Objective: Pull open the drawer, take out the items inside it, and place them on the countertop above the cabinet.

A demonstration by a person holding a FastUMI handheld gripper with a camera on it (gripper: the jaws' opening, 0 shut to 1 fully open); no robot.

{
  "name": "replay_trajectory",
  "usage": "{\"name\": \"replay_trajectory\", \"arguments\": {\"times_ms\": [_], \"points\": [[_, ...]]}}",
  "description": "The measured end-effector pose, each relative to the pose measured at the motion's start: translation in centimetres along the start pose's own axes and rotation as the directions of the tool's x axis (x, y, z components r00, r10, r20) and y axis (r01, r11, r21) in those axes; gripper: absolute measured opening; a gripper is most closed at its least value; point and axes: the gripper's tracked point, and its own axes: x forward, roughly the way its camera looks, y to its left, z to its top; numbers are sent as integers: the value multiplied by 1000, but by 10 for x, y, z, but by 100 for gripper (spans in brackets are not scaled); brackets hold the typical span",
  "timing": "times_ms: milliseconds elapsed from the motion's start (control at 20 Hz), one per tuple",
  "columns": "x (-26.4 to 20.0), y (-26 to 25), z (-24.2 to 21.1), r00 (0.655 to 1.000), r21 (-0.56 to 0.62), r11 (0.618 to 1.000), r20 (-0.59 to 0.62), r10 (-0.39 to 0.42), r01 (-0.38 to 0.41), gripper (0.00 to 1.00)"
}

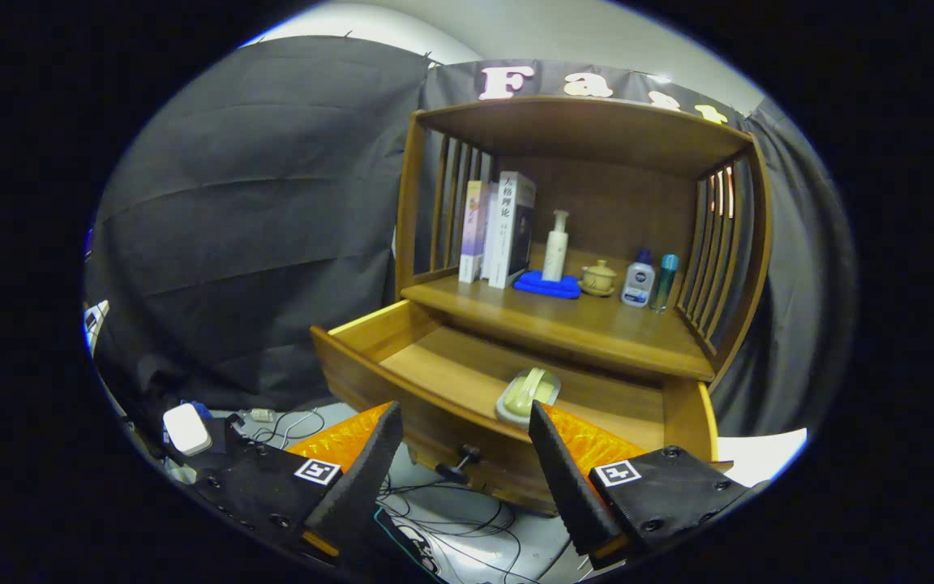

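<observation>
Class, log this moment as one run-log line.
drawer: pulled open | pale green item: inside drawer, untouched | gripper: open, empty, just before drawer knob | countertop: item not yet placed

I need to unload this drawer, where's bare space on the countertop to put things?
The front strip of the countertop is bare, ahead of the blue cloth. The back row is crowded: books, pump bottle, lidded cup, two small bottles. The tongs are open.

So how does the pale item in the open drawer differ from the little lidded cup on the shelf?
The pale item lies flat in the drawer, just ahead of the open gripper; the lidded cup stands upright on the countertop. The pale item looks greenish cream, the cup tan. Both are small.
</observation>
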Motion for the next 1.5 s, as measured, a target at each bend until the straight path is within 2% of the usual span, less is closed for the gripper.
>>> {"name": "replay_trajectory", "arguments": {"times_ms": [400,800,950,1100,1350,1500], "points": [[30,-37,38,999,53,998,-16,-30,31,98],[95,-62,27,983,173,984,-186,4,29,98],[119,-65,12,958,192,981,-285,29,28,97],[140,-67,2,928,268,963,-366,76,27,96],[168,-73,-25,865,307,950,-491,105,59,98],[183,-74,-37,840,296,951,-536,84,94,96]]}}
